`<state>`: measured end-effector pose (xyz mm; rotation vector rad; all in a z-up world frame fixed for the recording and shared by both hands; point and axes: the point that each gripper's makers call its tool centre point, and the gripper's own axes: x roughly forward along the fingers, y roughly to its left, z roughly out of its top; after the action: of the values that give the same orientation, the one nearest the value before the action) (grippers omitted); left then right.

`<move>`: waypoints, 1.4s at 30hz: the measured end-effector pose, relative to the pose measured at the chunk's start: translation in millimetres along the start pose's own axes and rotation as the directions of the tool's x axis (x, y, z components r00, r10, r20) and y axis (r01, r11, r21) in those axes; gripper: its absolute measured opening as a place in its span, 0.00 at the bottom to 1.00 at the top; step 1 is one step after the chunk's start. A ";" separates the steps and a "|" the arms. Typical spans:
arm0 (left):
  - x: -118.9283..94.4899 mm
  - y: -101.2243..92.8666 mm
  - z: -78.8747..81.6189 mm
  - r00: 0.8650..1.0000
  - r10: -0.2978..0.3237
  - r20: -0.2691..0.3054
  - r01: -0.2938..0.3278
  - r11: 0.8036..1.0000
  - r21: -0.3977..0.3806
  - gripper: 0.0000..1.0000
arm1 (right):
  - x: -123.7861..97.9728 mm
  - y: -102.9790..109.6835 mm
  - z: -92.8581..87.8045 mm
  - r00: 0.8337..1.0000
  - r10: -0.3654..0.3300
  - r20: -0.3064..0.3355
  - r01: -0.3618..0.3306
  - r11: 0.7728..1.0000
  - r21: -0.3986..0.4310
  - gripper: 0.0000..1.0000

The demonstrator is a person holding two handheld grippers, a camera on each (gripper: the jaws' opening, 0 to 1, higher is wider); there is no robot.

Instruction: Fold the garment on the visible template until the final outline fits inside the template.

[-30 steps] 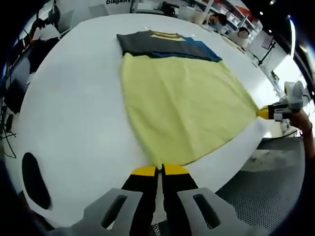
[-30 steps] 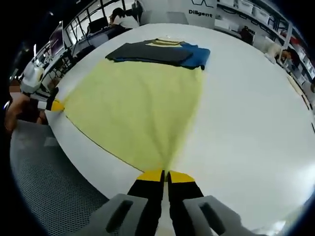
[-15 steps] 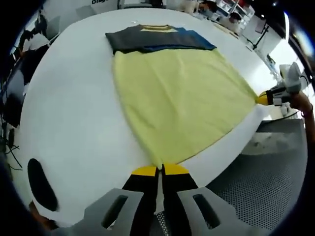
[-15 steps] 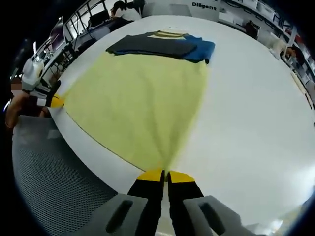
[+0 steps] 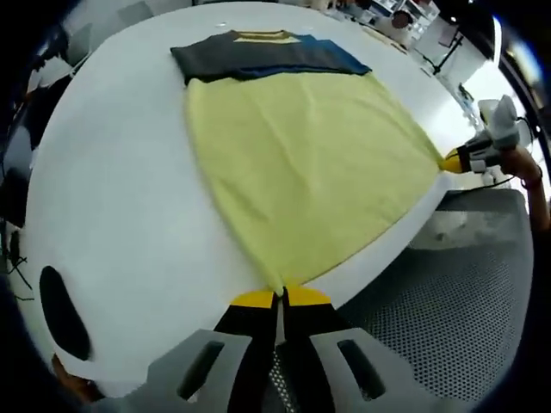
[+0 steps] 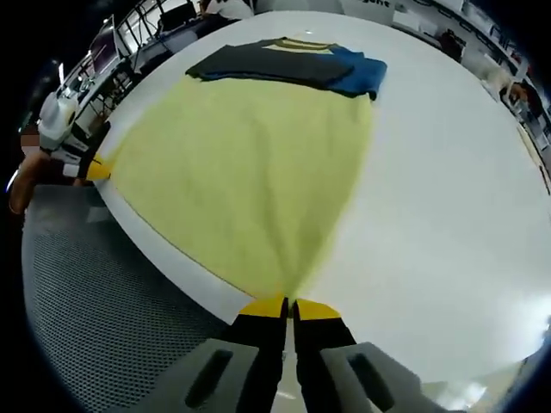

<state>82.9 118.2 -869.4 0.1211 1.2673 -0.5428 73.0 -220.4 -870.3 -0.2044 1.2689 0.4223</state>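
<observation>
left gripper view: both hem corners pinched at table edge

clamped tight on one near corner of the yellow garment [image 5: 301, 163], left gripper [image 5: 276, 298]; same at the other corner for the right gripper [image 6: 288, 305], also visible at [image 5: 451, 161]. spread flat on the white table [image 5: 112, 198], long axis running straight away from both sets of jaws toward the dark folded shirt [image 5: 258, 56] touching its far end. likely next: near hem carried forward over the far half, both grippers equally placed

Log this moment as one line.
left gripper: shut on yellow cloth garment corner | right gripper: shut on other corner | garment spread on white table
</observation>
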 end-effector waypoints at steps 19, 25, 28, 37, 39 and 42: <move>-4.0 -12.7 -25.7 0.994 -0.041 -0.097 0.046 0.998 0.045 0.00 | -5.6 7.7 -21.2 0.998 0.026 -0.064 -0.024 0.999 0.028 0.00; -4.7 -12.0 -28.5 0.995 -0.032 -0.097 0.037 0.998 0.047 0.00 | -7.7 9.1 -24.3 0.997 0.032 -0.071 -0.030 0.999 0.032 0.00; -4.5 -15.0 -30.3 0.994 -0.041 -0.099 0.046 0.998 0.047 0.00 | -9.3 11.9 -24.8 0.997 0.036 -0.075 -0.035 0.999 0.022 0.00; -3.8 -18.6 -33.1 0.993 -0.059 -0.103 0.063 0.997 0.039 0.00 | -8.2 11.6 -26.4 0.996 0.035 -0.077 -0.033 0.999 0.028 0.00; -4.5 -18.1 -33.2 0.993 -0.059 -0.104 0.062 0.998 0.029 0.00 | -8.3 11.6 -26.2 0.996 0.034 -0.078 -0.032 0.999 0.029 0.00; -7.9 -16.5 -29.5 0.994 -0.071 -0.087 0.072 0.997 0.003 0.00 | -8.0 11.5 -26.1 0.996 0.034 -0.081 -0.031 0.999 0.027 0.00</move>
<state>48.3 117.6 -867.8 0.1060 1.3585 -0.6085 43.4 -221.4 -869.4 -0.1805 1.3589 0.4286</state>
